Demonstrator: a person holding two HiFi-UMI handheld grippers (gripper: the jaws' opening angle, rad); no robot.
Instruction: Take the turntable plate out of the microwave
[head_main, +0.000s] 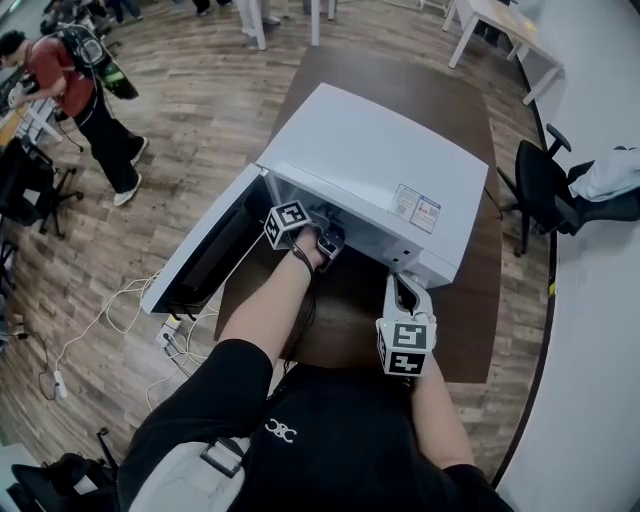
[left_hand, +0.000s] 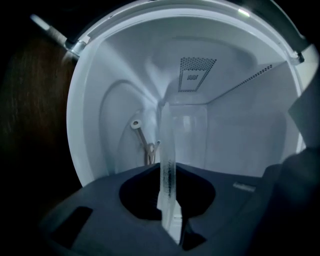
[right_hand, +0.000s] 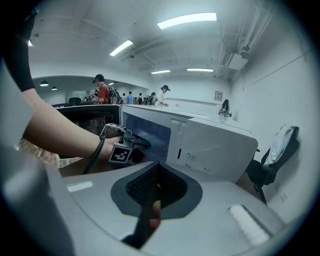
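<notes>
The white microwave (head_main: 380, 160) stands on a brown table (head_main: 400, 80) with its door (head_main: 200, 250) swung open to the left. My left gripper (head_main: 325, 240) reaches into the cavity. In the left gripper view the glass turntable plate (left_hand: 166, 150) shows edge-on as a pale upright strip, with my left gripper (left_hand: 169, 192) shut on its rim. Behind it, on the cavity floor, lies the roller ring (left_hand: 145, 145). My right gripper (head_main: 408, 295) hovers outside, in front of the microwave's control panel (right_hand: 215, 145), jaws together and holding nothing. The left gripper (right_hand: 132, 142) also shows in the right gripper view.
A black office chair (head_main: 540, 190) stands to the right of the table. Cables and a power strip (head_main: 110, 320) lie on the wooden floor below the open door. A person in a red shirt (head_main: 70, 80) stands far left. A white desk (head_main: 510, 30) is at the back.
</notes>
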